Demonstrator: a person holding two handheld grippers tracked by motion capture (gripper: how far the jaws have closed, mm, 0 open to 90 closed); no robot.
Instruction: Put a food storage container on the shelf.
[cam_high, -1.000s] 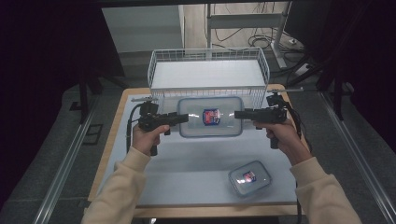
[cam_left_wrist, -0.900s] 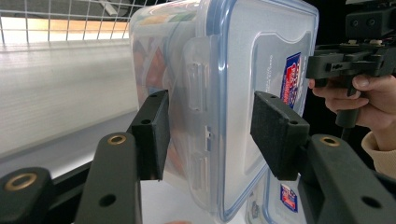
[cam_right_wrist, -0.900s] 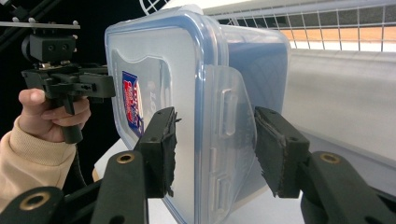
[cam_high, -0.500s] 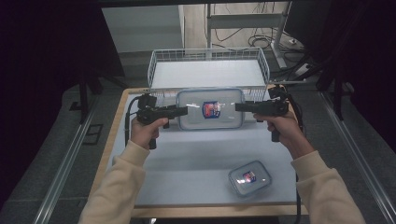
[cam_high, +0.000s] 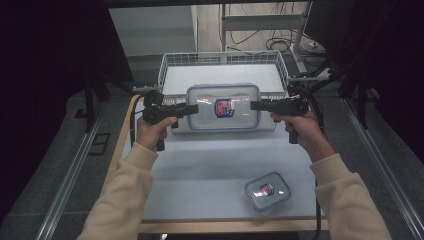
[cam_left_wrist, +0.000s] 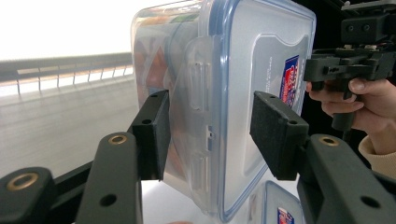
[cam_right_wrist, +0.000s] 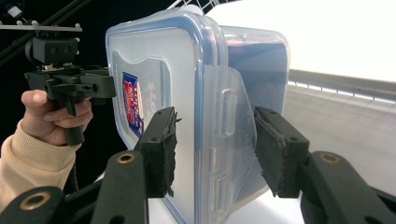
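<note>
Mid-carry: large clear blue-rimmed lidded plastic container (cam_high: 223, 106), frame centre, clamped end-on by left gripper (cam_high: 192, 109) and right gripper (cam_high: 255, 105). Next, probably: level travel over white wire basket (cam_high: 165, 70), upper centre, then even lowering.

Large clear lidded container (cam_high: 223, 107), held off the table

Rectangular clear plastic box, blue-trimmed lid clipped on with side latch flaps, red/blue label in the lid's centre. Lid faces up, box roughly level, long axis left-right. It's in the air just in front of the wire basket (cam_high: 172, 62), gripped at both short ends across lid and base. Coloured contents inside, can't tell what.
</note>
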